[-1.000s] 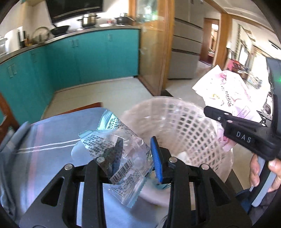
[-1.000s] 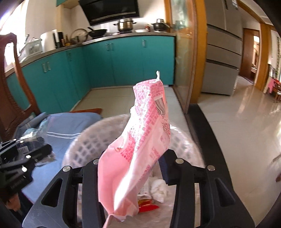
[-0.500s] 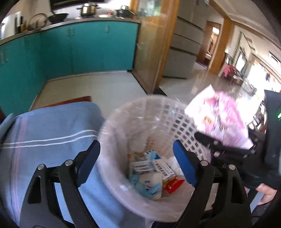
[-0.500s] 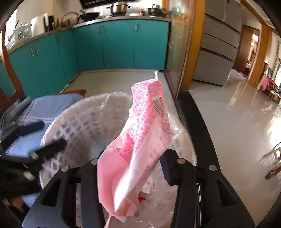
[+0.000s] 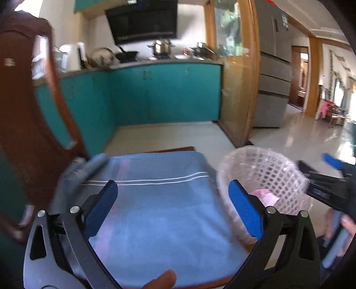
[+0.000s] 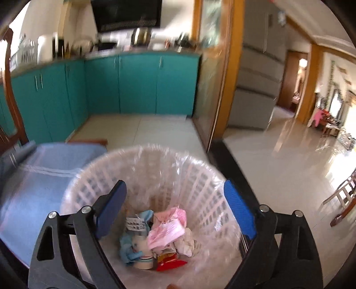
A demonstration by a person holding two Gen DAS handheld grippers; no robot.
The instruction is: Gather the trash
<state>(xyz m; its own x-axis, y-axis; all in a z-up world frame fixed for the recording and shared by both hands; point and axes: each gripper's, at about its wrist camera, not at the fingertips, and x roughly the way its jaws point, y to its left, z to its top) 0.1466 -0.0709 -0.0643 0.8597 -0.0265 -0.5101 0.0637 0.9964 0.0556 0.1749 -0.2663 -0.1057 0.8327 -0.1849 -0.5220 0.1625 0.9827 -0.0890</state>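
Both tongs empty, jaws opening

Right tongs (image 6: 174, 206) spread above the bin (image 6: 200, 177), pink wrapper (image 6: 168, 229) lying low centre; left tongs (image 5: 172, 206) spread over blue cloth (image 5: 155, 211).

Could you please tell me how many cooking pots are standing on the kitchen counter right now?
2, as far as the blur allows: a shiny steel pot under the black range hood, and a darker one to its right beside the wooden door frame. More may be hidden.

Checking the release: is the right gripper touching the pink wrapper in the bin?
Apart. The right wrist view shows the right gripper with jaws opening and nothing between them; the pink wrapper lies on the trash at the bottom of the lined basket.
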